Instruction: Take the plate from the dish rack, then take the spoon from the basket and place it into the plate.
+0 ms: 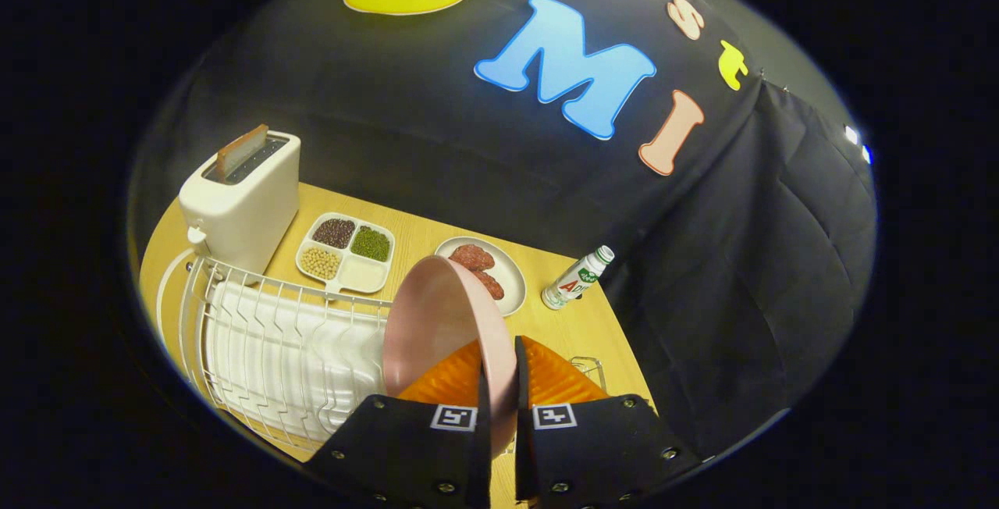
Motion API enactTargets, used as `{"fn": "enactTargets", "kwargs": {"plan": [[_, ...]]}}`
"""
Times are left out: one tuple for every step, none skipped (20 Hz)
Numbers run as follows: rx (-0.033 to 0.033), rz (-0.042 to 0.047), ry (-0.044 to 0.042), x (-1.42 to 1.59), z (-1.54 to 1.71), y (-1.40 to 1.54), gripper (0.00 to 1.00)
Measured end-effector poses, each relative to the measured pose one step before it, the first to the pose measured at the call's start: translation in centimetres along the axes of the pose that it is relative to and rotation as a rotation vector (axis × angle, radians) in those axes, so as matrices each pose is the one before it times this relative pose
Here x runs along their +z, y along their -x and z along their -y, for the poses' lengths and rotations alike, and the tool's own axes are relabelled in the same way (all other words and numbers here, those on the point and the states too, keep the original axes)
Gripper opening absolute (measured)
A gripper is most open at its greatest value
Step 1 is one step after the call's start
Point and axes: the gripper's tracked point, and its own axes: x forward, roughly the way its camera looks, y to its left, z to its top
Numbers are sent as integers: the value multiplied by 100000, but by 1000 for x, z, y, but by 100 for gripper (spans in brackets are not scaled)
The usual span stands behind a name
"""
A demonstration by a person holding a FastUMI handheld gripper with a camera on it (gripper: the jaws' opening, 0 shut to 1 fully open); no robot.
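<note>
Gripping the pink plate by its rim, my hand-held gripper has both fingers clamped on it — plate tilted, just beside the white dish rack on the bench.

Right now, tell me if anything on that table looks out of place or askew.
The bottle beyond the jaws lies on its side near the table's edge, by the dish of meat. The gripper holds the pink plate tilted on edge.

Pink plate between clamped fingers

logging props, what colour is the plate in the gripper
Pale pink; the plate shows in the gripper view, clamped between the fingers.
</note>
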Motion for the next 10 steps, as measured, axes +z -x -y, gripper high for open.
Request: {"fn": "enactTargets", "kwargs": {"plan": [[1275,1553,-2593,457,686,273,12],[1768,1027,-2392,267,692,345,12],[2942,1575,-2855,383,745,600,12],[1781,979,-1597,170,642,329,12],[2629,843,-2191,-96,1026,255,12],[2512,312,-2394,-219,748,334,12],[3202,-195,-3781,-140,927,495,12],[2538,-637,-3119,-368,778,322,12],[3360,-185,-3639,-259,851,489,12],[2323,32,-2499,-353,812,293,12]]}}
